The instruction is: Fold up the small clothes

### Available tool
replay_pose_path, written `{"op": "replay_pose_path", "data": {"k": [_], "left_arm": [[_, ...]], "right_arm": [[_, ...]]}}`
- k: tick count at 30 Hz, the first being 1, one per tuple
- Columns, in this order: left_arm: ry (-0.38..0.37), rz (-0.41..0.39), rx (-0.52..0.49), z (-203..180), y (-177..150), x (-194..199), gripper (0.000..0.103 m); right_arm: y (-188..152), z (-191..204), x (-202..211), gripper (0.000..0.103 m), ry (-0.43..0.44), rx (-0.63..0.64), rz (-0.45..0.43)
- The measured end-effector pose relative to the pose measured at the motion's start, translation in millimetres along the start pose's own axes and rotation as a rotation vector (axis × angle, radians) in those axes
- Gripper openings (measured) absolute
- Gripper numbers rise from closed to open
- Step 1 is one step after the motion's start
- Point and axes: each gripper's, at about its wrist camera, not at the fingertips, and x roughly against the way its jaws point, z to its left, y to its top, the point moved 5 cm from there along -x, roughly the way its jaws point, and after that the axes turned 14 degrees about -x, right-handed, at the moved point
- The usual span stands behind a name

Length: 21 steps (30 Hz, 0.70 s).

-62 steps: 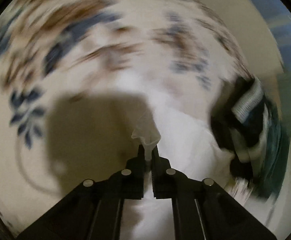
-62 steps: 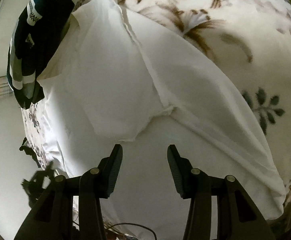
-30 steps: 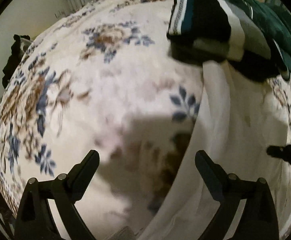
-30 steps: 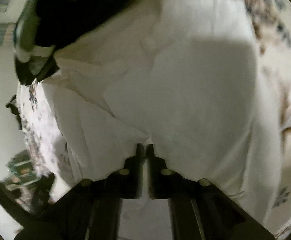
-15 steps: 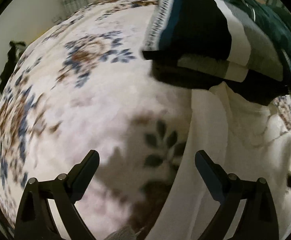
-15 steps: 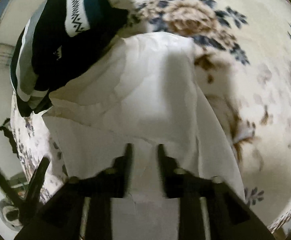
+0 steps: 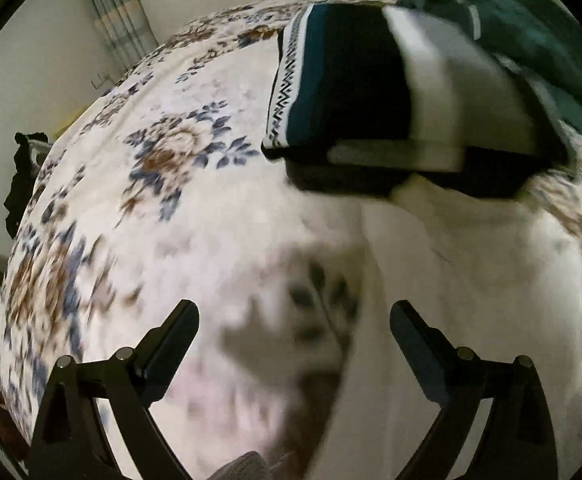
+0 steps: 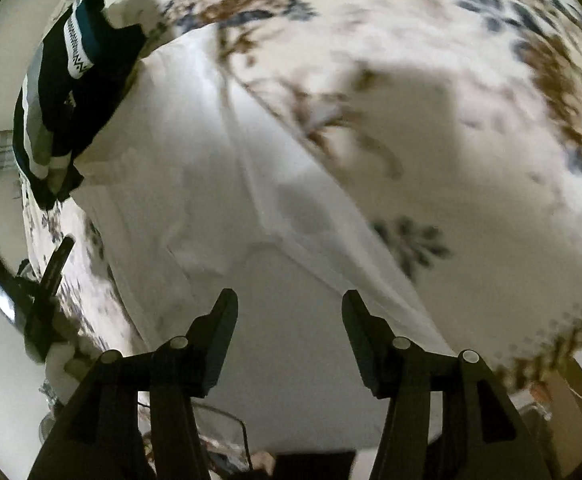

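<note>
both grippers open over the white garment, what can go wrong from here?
1. The white garment lies partly folded with loose flaps; nothing holds it, so a careless regrasp may undo a fold.
2. The dark striped folded clothes sit right at its far edge; dragging the white piece might topple them.
3. The left gripper and the right gripper views are blurred, so aiming at a hem is uncertain.

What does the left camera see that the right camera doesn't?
Only the left view shows the curtain by the wall and a dark green cloth behind the striped pile. Only the right view shows the white garment's long fold running down its middle, and the other tool off to the side. Both show the flowered bedspread, the white garment, the folded striped clothes, and an open tool, left and right.
</note>
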Motion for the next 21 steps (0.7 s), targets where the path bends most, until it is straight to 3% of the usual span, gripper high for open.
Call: {"op": "replay_pose_path", "data": {"k": [3, 6, 12, 15, 18, 21], "left_arm": [[-0.051, 0.035, 0.002, -26.5, -36.0, 41.1, 0.098], [-0.099, 0.102, -0.029, -82.0, -74.5, 74.5, 0.098], [-0.188, 0.300, -0.080, -239.4, -177.4, 131.3, 0.098], [-0.230, 0.432, -0.005, -315.6, -220.7, 136.5, 0.098], [-0.164, 0.473, 0.020, -371.6, -230.4, 124.5, 0.098], [-0.085, 0.483, 0.064, -391.6, -227.9, 106.1, 0.098]], "right_arm": [[2.9, -28.7, 18.7, 0.056, -0.022, 0.013, 0.021], [16.2, -49.9, 32.8, 0.056, -0.031, 0.047, 0.052], [76.0, -87.2, 45.5, 0.056, -0.047, 0.183, 0.104], [103.2, -101.9, 53.1, 0.056, -0.050, 0.213, 0.124], [125.1, -117.5, 52.8, 0.056, -0.092, 0.279, 0.115], [138.8, -133.2, 39.4, 0.056, -0.152, 0.313, 0.132]]}}
